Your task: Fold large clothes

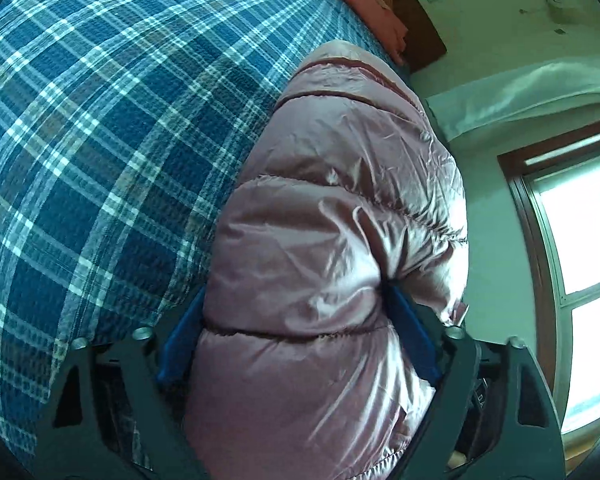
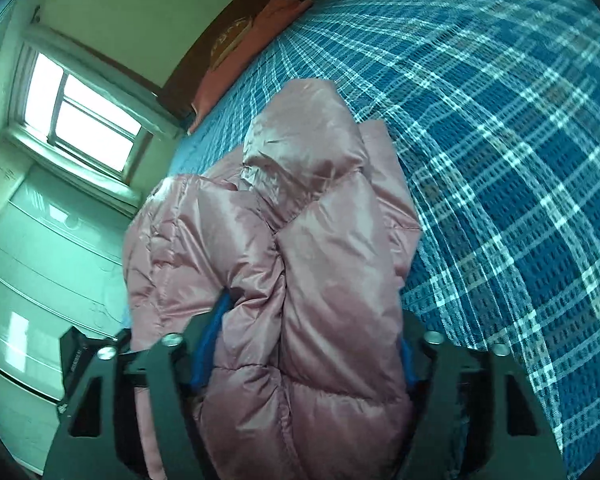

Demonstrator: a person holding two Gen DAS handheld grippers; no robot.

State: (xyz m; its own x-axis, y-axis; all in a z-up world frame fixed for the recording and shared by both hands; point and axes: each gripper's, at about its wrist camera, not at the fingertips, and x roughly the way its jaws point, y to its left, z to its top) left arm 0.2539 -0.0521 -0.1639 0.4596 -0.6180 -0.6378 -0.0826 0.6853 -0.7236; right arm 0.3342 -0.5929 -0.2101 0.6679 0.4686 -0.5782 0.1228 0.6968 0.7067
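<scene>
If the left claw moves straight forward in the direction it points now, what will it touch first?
The pink puffer jacket. The left claw is already shut on its padding, and the jacket's bulk fills the line ahead. Past it lies probably the blue plaid bedcover, though depth is unclear.

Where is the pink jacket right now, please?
The jacket fills the middle of both wrist views, gripped by the left claw and right claw above the plaid bed, window side.

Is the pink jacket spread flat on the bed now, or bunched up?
Bunched up: the pink jacket bulges in thick folds between both grippers' fingers, above the plaid bed cover.
</scene>
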